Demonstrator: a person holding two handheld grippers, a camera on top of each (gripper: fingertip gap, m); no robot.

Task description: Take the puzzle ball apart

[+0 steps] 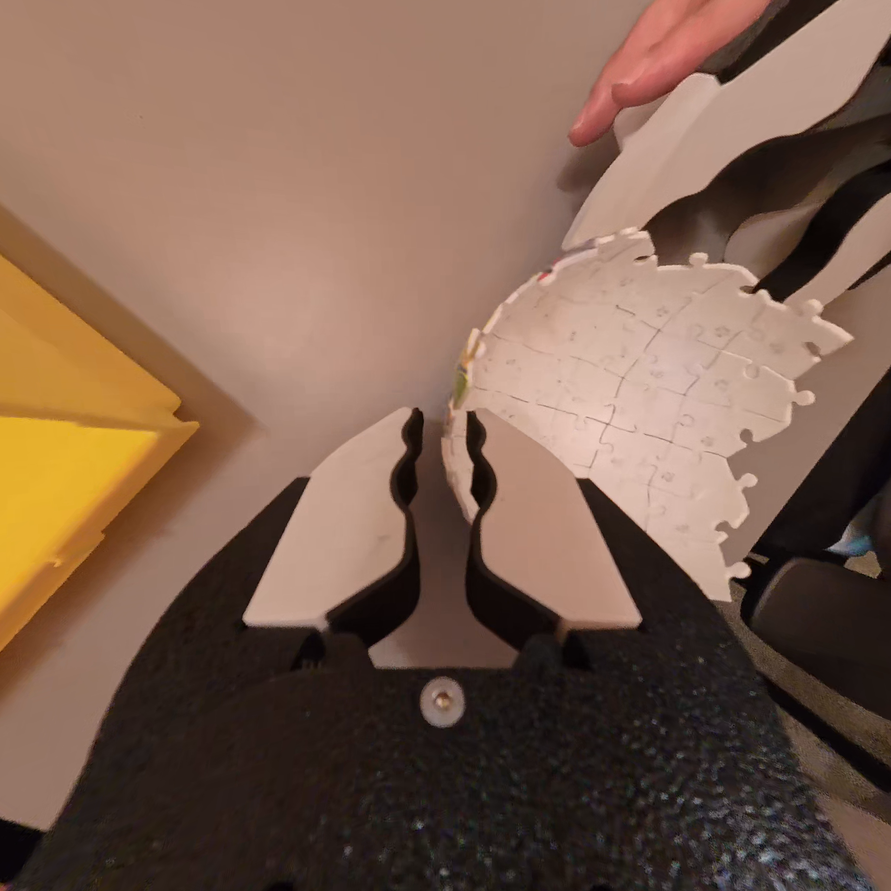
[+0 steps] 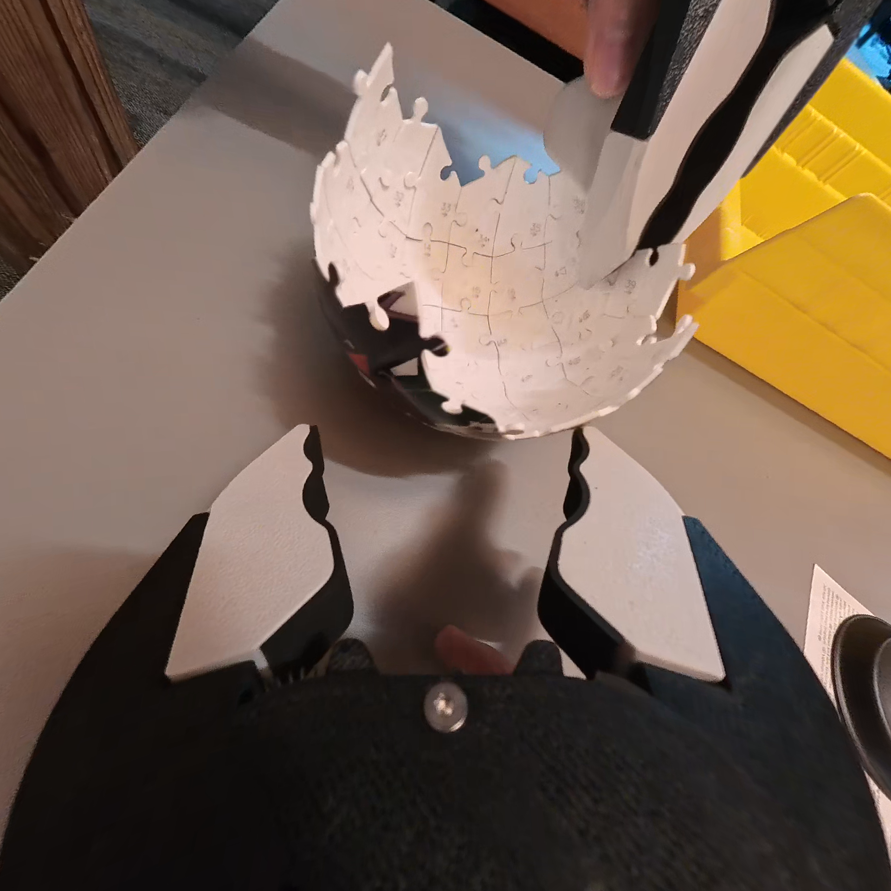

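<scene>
The puzzle ball (image 2: 492,299) is an open half shell on the grey table (image 2: 144,337). Its white inside faces up, its rim is jagged, and a hole in the near-left wall shows the dark printed outside. My left gripper (image 1: 443,422) is shut on the shell's rim, one finger inside and one outside. It enters the right wrist view from the top right (image 2: 627,255). My right gripper (image 2: 443,434) is open and empty just in front of the shell's near edge, not touching it. One of its fingers (image 1: 641,154) shows behind the shell (image 1: 627,385) in the left wrist view.
A yellow bin (image 2: 795,289) stands close to the shell's right side and also shows in the left wrist view (image 1: 72,434). A person's finger (image 2: 607,48) rests on the left gripper. A printed sheet (image 2: 829,627) and a black object (image 2: 868,675) lie near right. Wooden furniture (image 2: 48,120) stands beyond the table's left edge. It is some 20 cm from my right tips to the black object (image 2: 868,675).
</scene>
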